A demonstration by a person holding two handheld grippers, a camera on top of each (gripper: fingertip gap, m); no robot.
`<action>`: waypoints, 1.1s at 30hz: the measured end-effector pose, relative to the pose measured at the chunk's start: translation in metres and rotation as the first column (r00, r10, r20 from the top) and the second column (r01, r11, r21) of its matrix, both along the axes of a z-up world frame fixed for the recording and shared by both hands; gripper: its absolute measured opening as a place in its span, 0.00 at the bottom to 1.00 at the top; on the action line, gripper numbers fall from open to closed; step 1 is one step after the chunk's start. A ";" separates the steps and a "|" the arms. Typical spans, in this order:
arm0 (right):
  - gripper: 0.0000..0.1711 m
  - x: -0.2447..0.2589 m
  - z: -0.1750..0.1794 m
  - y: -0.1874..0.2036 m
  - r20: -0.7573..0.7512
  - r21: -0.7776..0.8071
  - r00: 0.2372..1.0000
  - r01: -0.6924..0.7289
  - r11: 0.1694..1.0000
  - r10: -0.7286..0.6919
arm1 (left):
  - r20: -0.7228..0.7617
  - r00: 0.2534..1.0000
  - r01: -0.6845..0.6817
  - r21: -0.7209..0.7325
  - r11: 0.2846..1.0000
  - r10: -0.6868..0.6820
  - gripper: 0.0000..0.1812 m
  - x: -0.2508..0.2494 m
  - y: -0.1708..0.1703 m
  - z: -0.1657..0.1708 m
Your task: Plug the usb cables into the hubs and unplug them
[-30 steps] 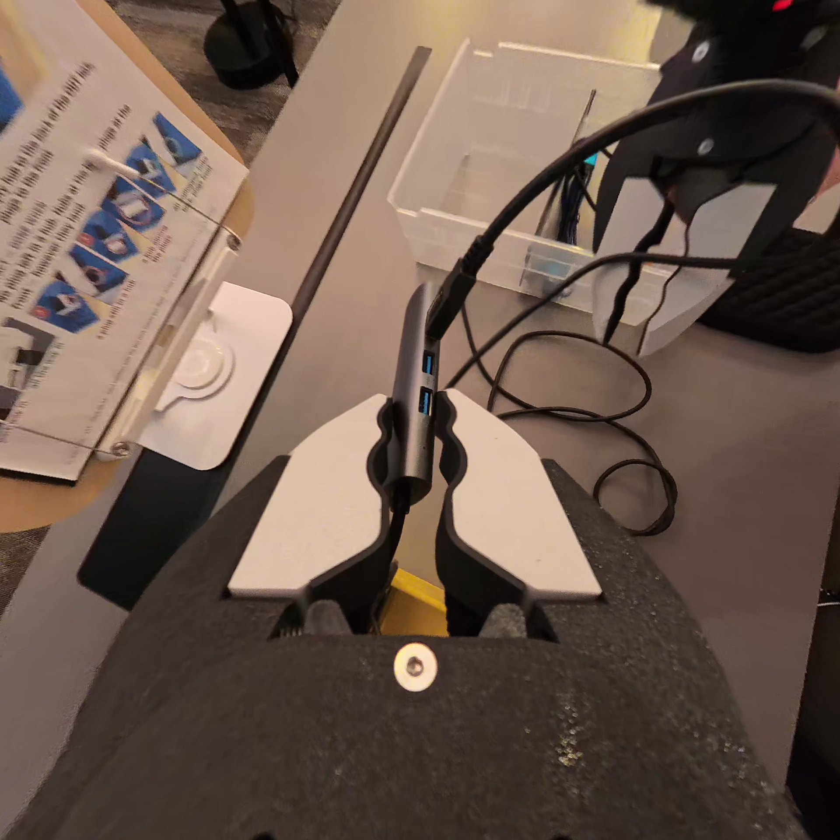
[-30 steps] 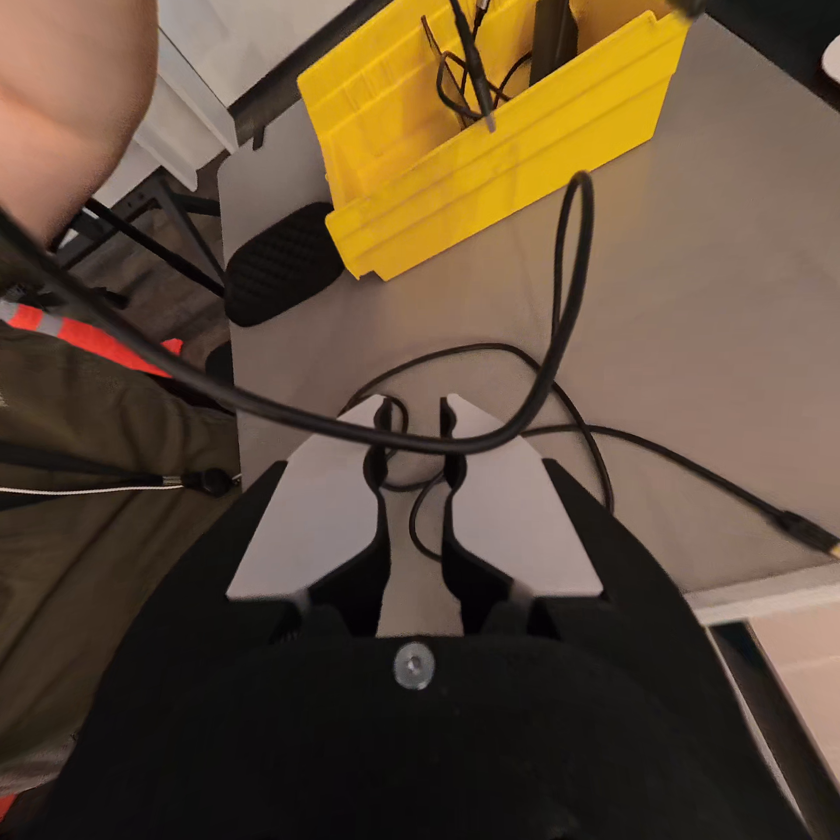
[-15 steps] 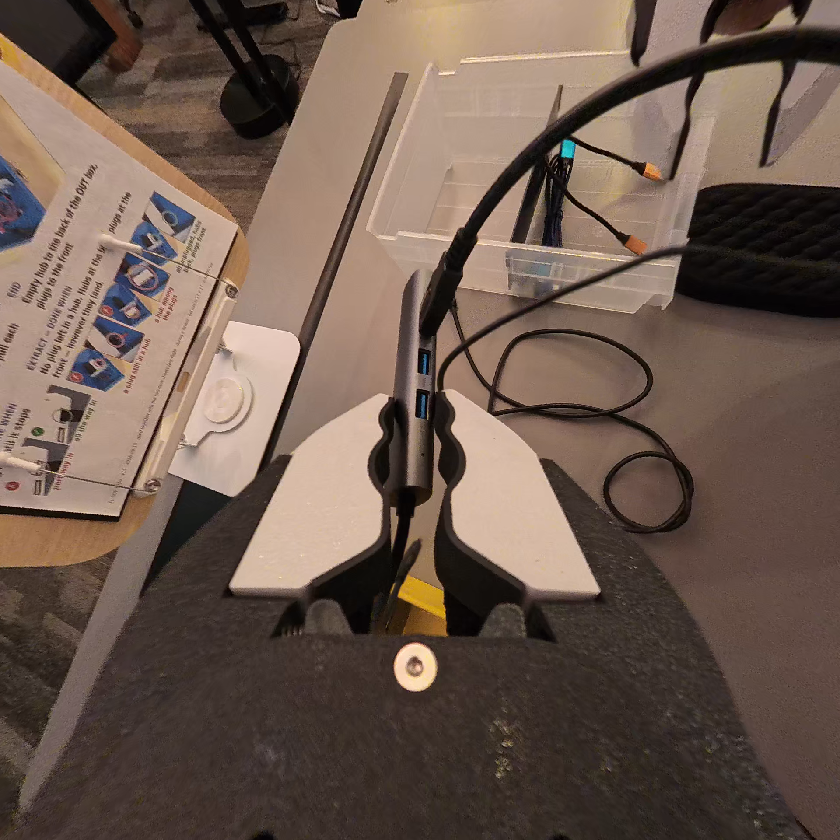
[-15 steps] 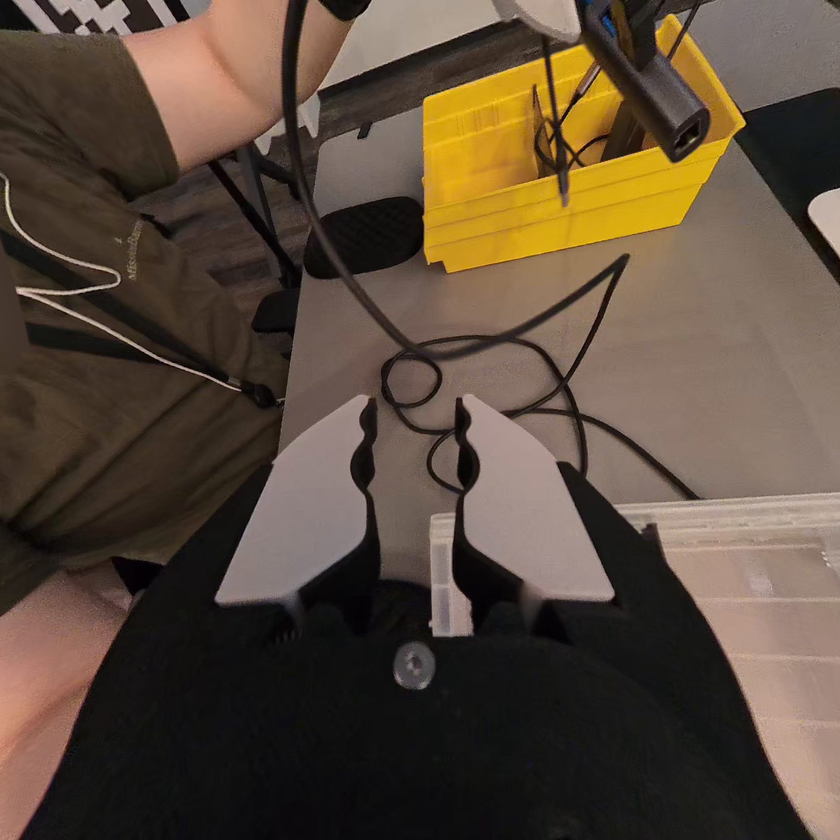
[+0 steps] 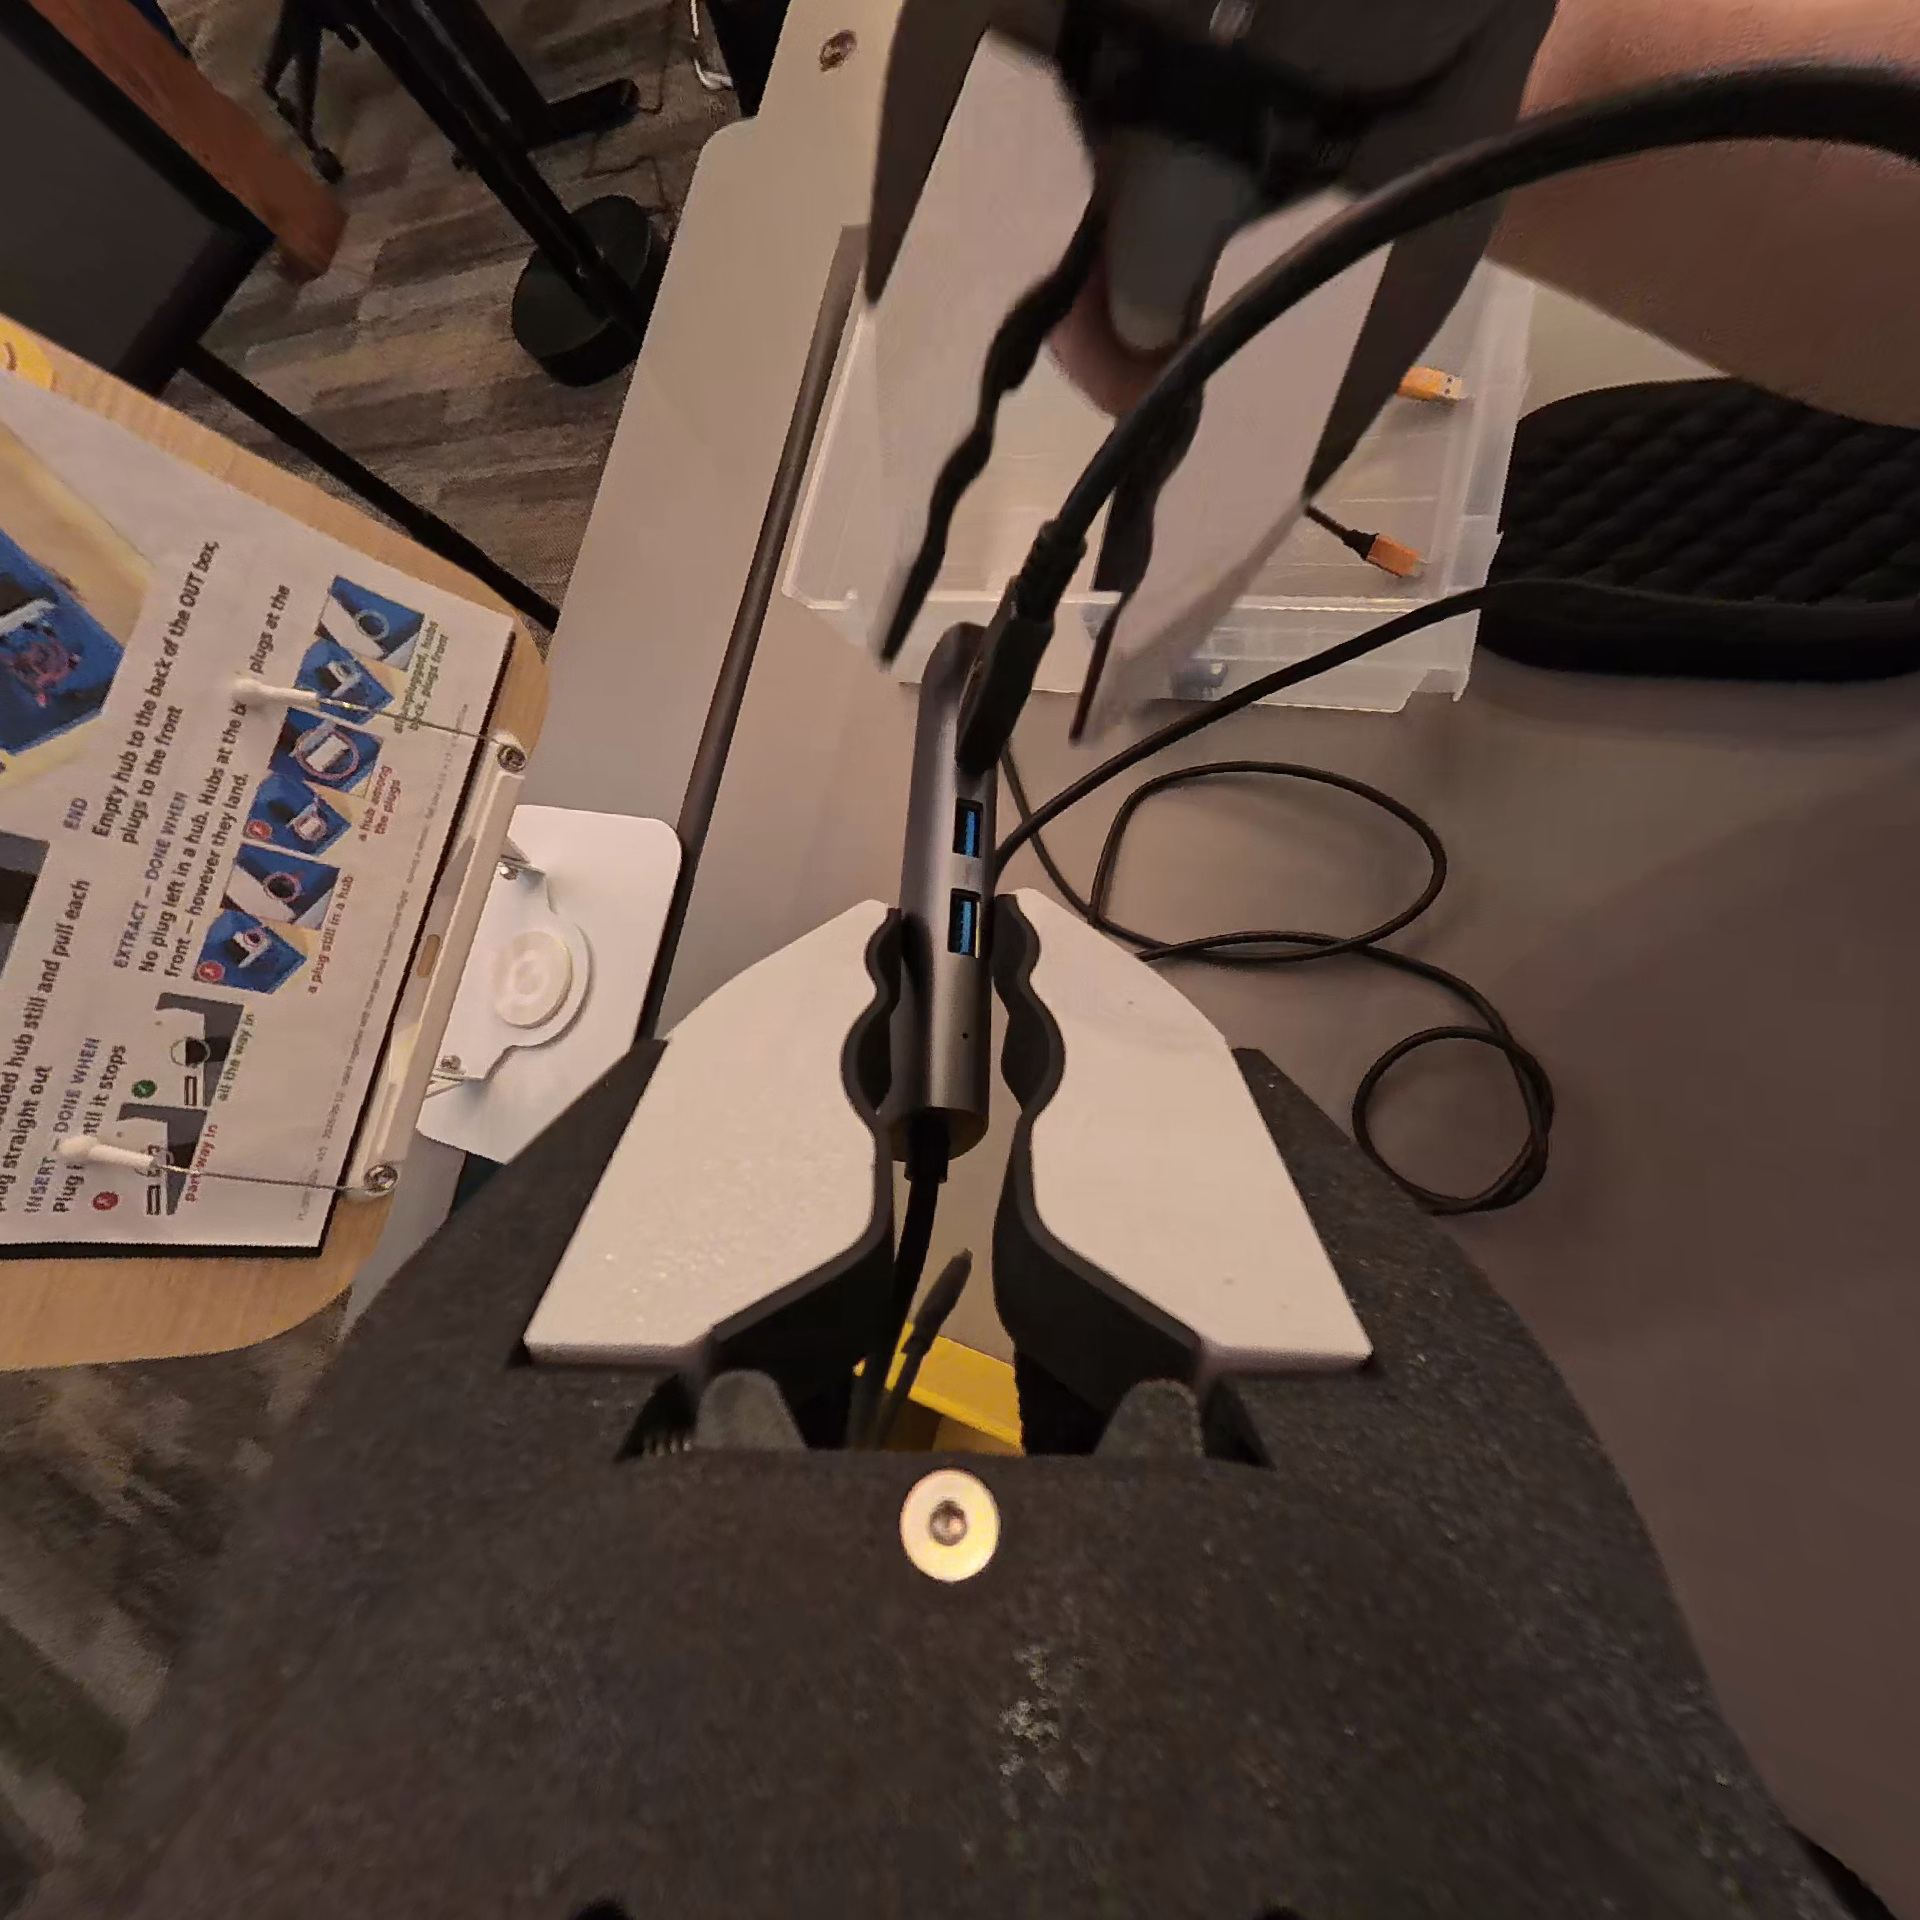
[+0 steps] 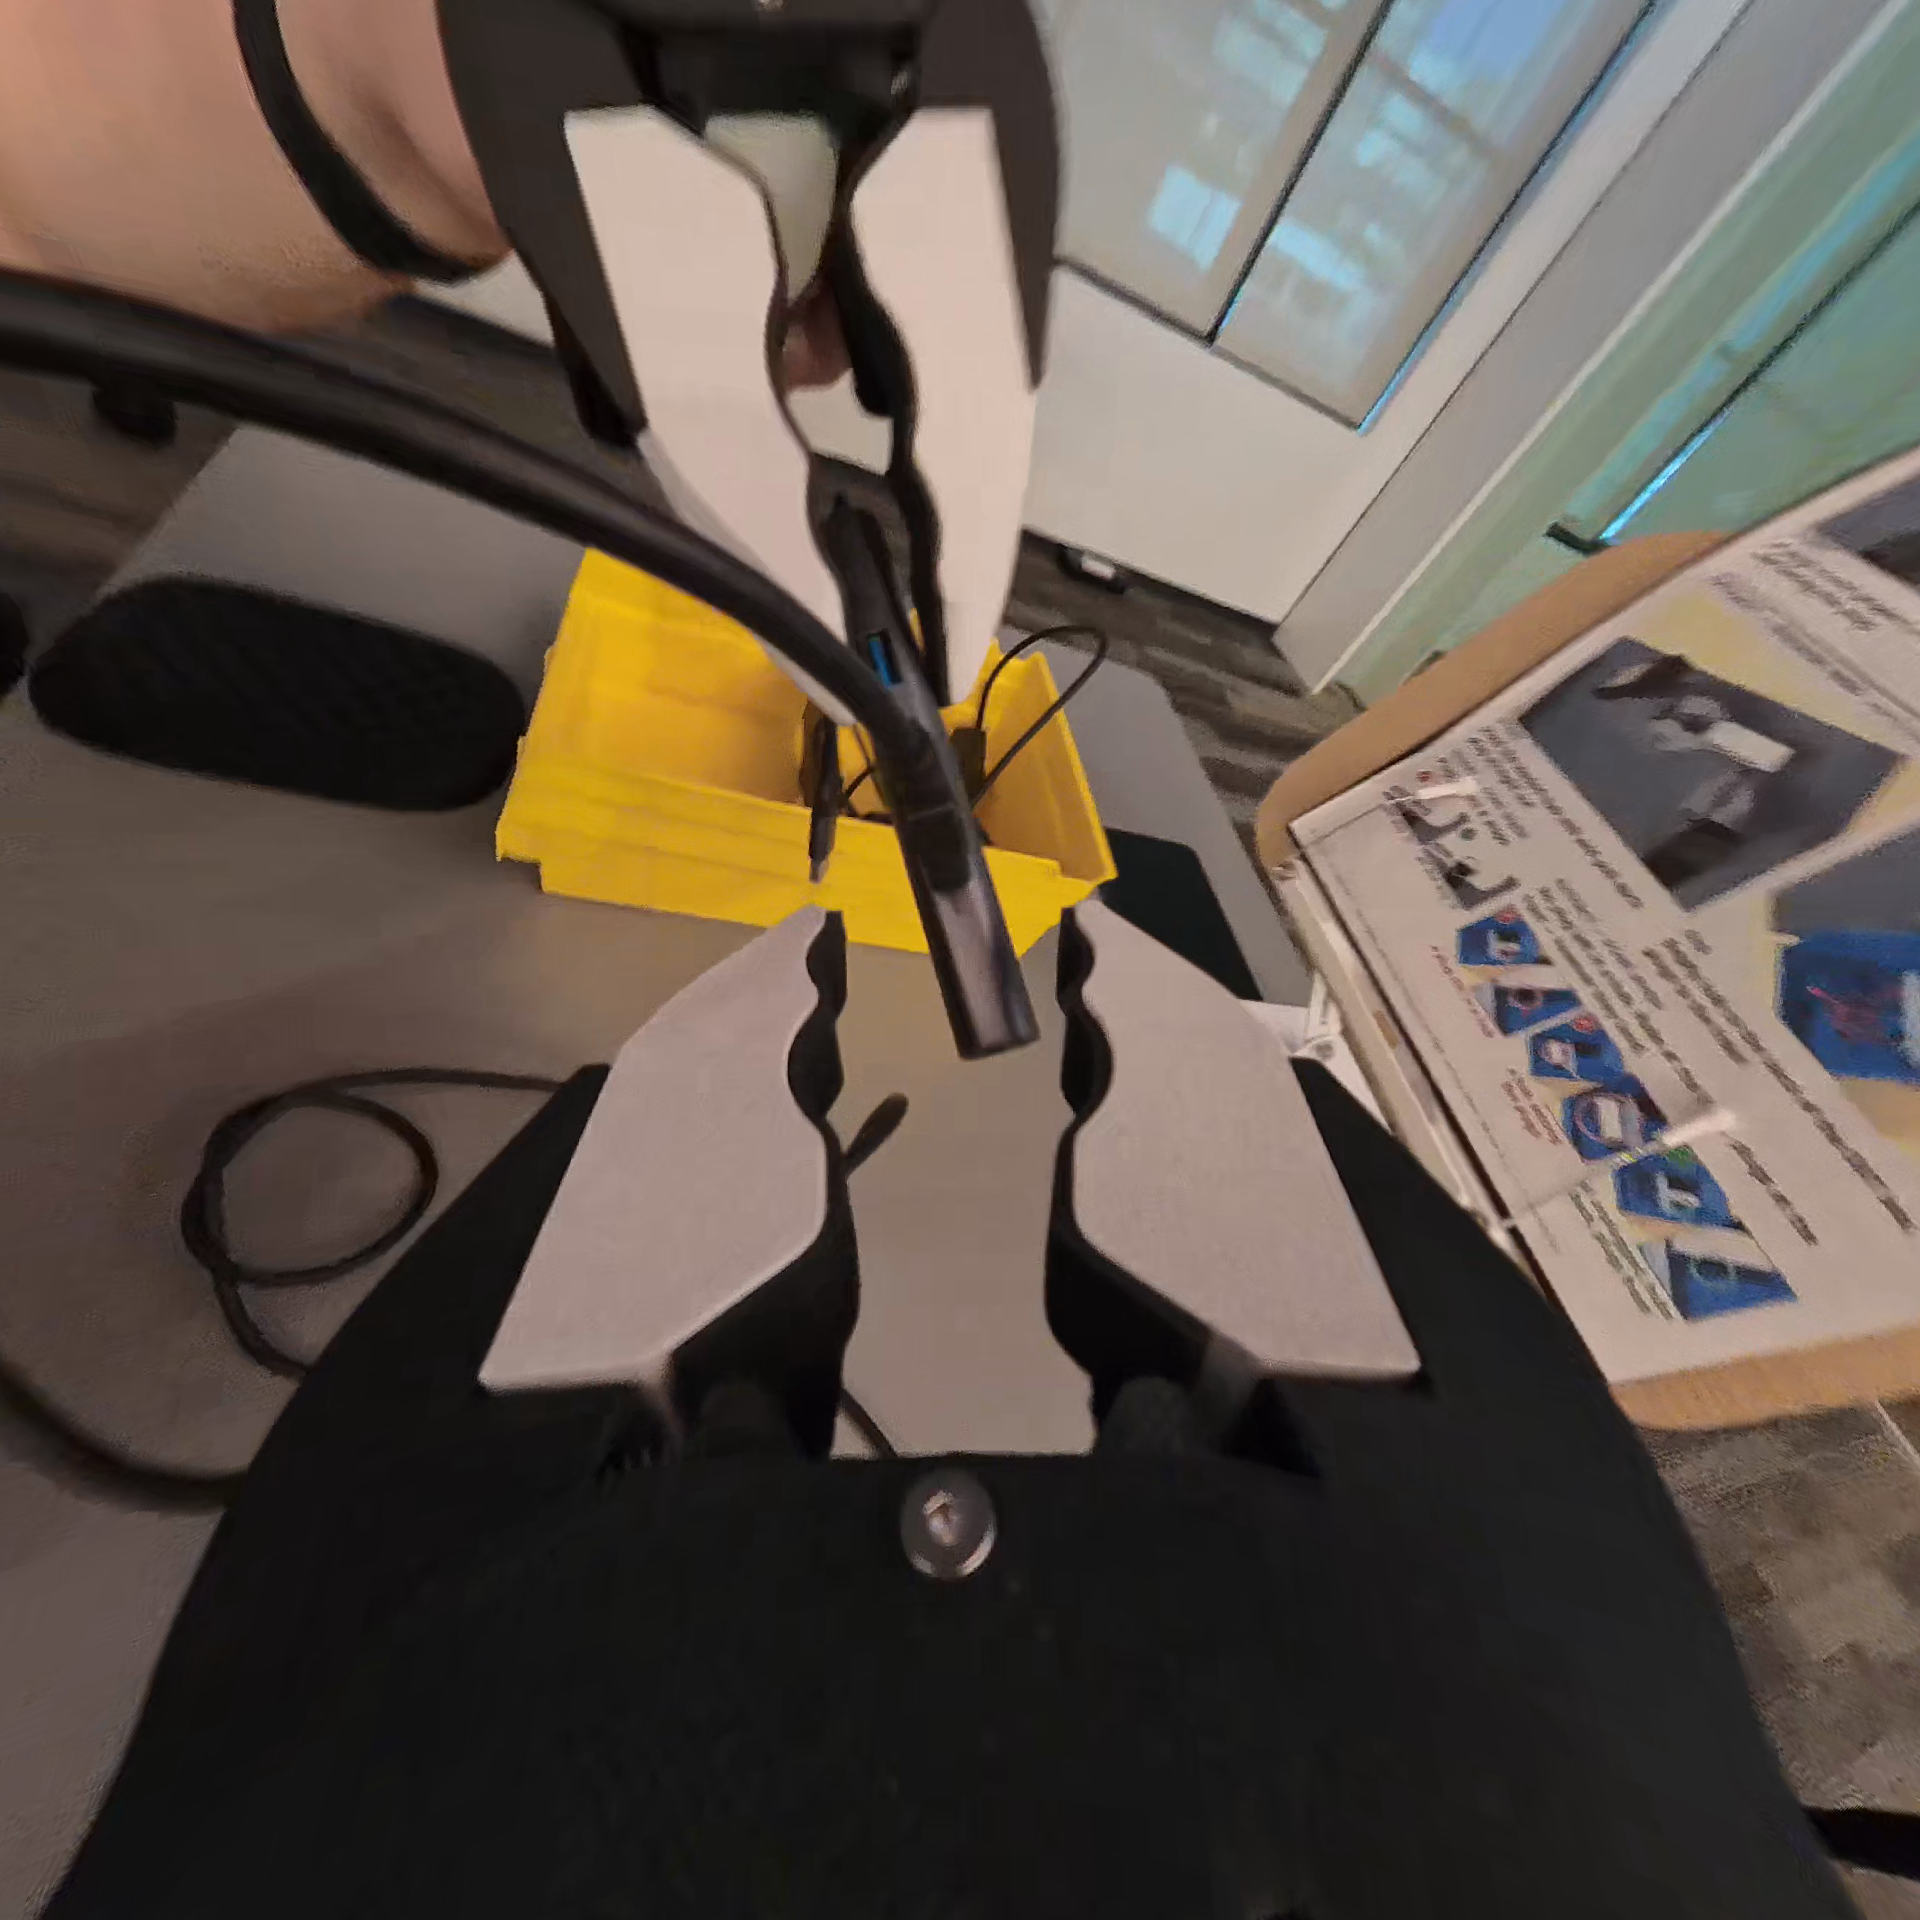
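Observation:
My left gripper [image 5: 948, 909] is shut on a grey USB hub [image 5: 940, 831] with two blue ports and holds it above the table. A thick black cable [image 5: 1351, 229] ends in a plug [image 5: 997, 686] seated in the hub's far port. My right gripper [image 6: 951, 930] is open and faces the left gripper [image 6: 894, 675]. Its fingertips stand either side of the hub's free end [image 6: 971, 966] without touching it, just short of the plug [image 6: 930, 800]. In the left wrist view the right gripper [image 5: 987, 686] comes down from above and is blurred.
A clear plastic box [image 5: 1455, 644] holds orange-tipped cables. A yellow bin [image 6: 665, 790] holds more cables. A thin black cable [image 5: 1455, 1091] lies coiled on the grey table [image 5: 1662, 1299]. A black pad [image 5: 1714, 520] and an instruction sheet [image 5: 208, 883] flank the workspace. My right fingertips sit around 5 cm from my left ones.
My right gripper has risen from over the table, turned to face the hub and opened wider around its end. My left gripper still holds the hub with the cable plugged in.

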State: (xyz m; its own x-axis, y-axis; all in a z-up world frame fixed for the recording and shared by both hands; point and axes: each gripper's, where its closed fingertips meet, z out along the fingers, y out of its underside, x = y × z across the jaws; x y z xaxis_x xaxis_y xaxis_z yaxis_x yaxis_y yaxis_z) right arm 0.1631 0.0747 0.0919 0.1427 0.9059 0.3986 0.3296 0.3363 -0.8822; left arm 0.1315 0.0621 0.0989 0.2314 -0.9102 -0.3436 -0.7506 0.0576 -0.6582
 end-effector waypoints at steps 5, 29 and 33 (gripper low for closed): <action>0.11 -0.016 -0.017 -0.004 0.102 0.100 0.995 -0.011 0.995 0.001 | -0.020 0.999 0.046 0.023 0.999 -0.046 0.09 0.006 -0.012 -0.001; 0.11 -0.004 -0.018 -0.010 0.140 0.372 0.988 0.014 0.928 -0.071 | 0.208 0.938 0.202 0.325 0.924 -0.278 0.21 0.013 -0.023 -0.004; 0.11 -0.009 -0.022 -0.010 0.157 0.379 0.985 0.006 0.925 -0.071 | 0.258 0.912 0.224 0.335 0.915 -0.318 0.21 0.014 -0.024 -0.012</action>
State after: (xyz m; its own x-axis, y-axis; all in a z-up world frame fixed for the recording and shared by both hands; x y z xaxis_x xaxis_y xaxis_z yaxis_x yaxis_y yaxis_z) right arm 0.1541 0.0643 0.0695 0.0771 0.6795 0.7296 0.4789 0.6166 -0.6249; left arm 0.1450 0.0384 0.0871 0.1245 -0.8215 -0.5564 -0.4468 0.4543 -0.7707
